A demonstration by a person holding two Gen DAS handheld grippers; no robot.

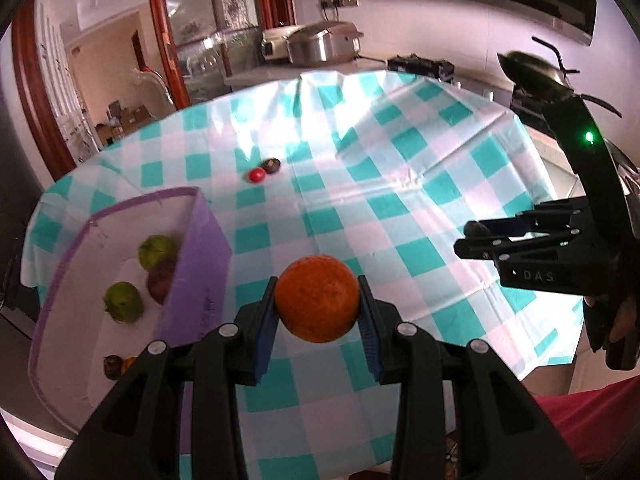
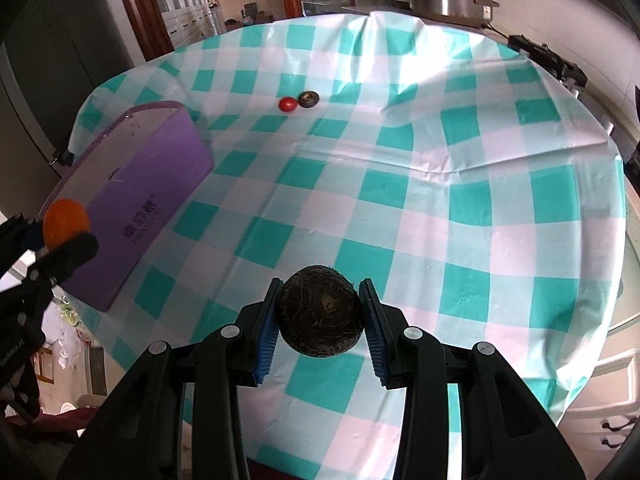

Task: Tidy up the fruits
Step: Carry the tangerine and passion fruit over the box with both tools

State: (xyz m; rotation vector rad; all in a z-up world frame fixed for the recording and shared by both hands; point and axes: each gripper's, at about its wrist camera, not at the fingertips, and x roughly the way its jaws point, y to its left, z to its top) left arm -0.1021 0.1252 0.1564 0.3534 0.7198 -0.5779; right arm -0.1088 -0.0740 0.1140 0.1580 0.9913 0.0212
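My left gripper (image 1: pixel 319 312) is shut on an orange (image 1: pixel 318 298) and holds it above the table, just right of the purple box (image 1: pixel 200 264). The box holds two green fruits (image 1: pixel 124 302), a dark red fruit (image 1: pixel 162 282) and small fruits at its near end. My right gripper (image 2: pixel 322 316) is shut on a dark brown round fruit (image 2: pixel 322 312), held above the checked tablecloth (image 2: pixel 400 184). It also shows at the right of the left wrist view (image 1: pixel 476 240). A small red fruit (image 2: pixel 287 104) and a small dark fruit (image 2: pixel 308 99) lie together far across the table.
The purple box (image 2: pixel 132 204) stands at the table's left side. A metal pot (image 1: pixel 324 44) and black appliances stand on the counter behind the table. A dark pan (image 1: pixel 536 68) stands at the far right. A wooden-framed glass door is behind.
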